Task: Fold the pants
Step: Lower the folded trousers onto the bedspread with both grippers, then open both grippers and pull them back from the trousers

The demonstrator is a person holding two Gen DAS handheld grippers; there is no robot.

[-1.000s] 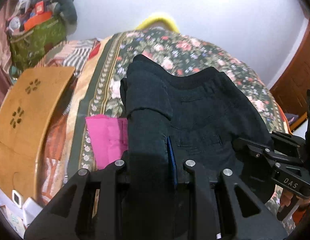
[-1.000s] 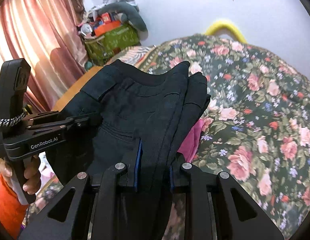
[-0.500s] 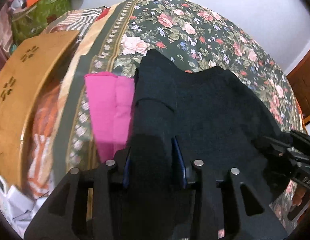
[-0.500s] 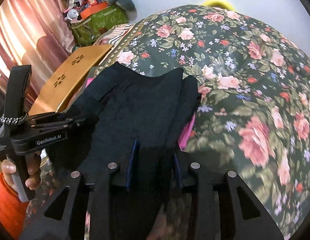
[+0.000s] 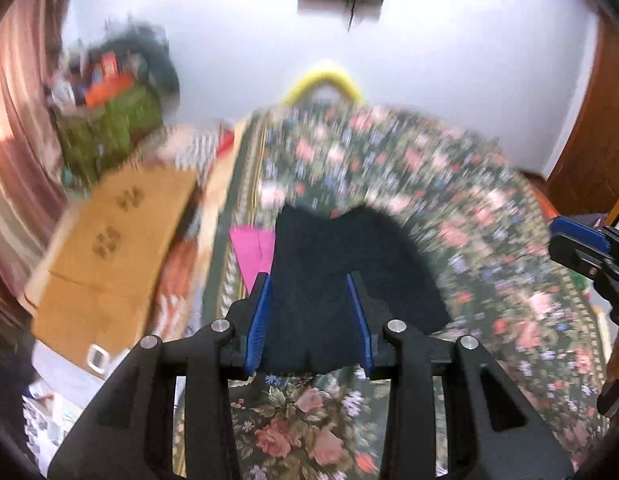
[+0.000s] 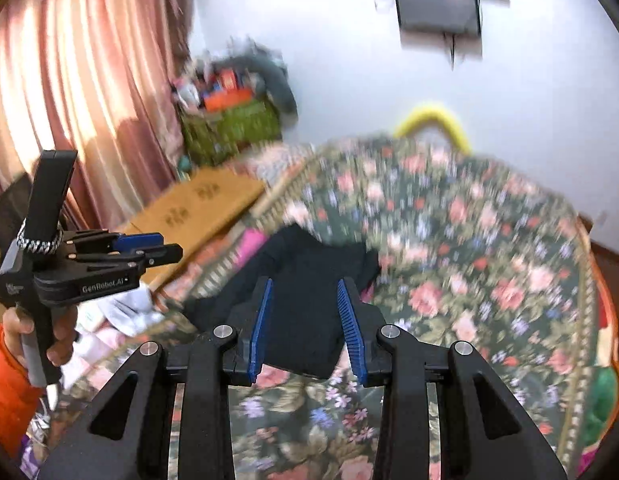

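Both grippers have been lifted clear of the pants (image 5: 341, 276), which were clamped a second ago and are now left folded on the floral bedspread (image 5: 489, 240), partly over a pink cloth (image 5: 251, 250). Left gripper (image 5: 309, 316) and right gripper (image 6: 305, 320) are seen with jaws apart, nothing gripped.

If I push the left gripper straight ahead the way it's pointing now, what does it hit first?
Most likely the dark pants lying on the floral bedspread. The left gripper is open and empty, aimed down at them; blur makes depth uncertain.
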